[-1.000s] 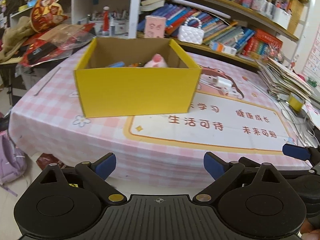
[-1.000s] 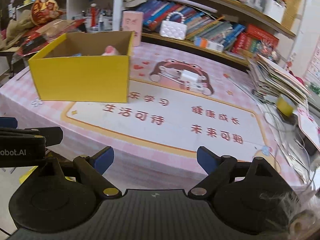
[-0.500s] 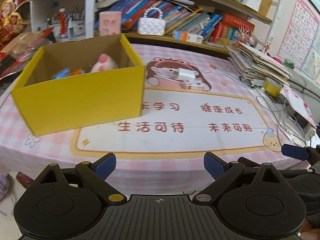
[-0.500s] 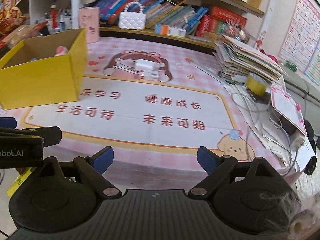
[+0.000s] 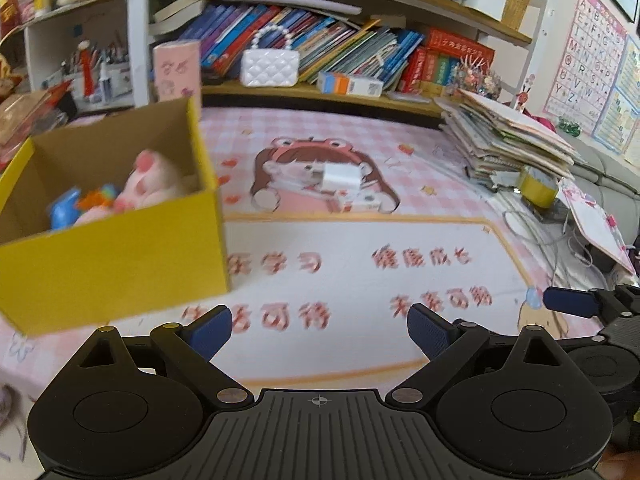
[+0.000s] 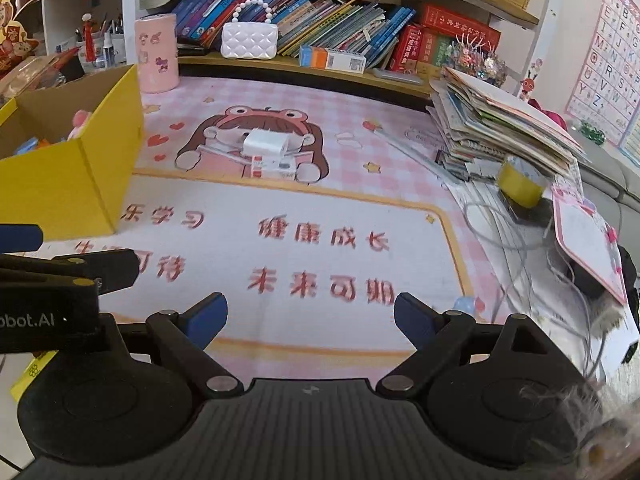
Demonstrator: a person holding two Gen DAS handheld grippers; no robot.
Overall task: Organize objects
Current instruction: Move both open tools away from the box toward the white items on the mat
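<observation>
In right view only: pink cup

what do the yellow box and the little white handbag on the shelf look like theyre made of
Yellow box: looks like cardboard, matte yellow outside, raw brown inside, with thin folded walls. White handbag: probably glossy faux leather or plastic, going by its shiny quilted surface; its handle is a string of pearl-like beads.

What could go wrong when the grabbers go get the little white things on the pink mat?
The white charger sits partly on the small white box, so grabbing one might knock the other away. The yellow box stands close on the left and could get bumped. Loose cables on the right could snag the right gripper.
</observation>
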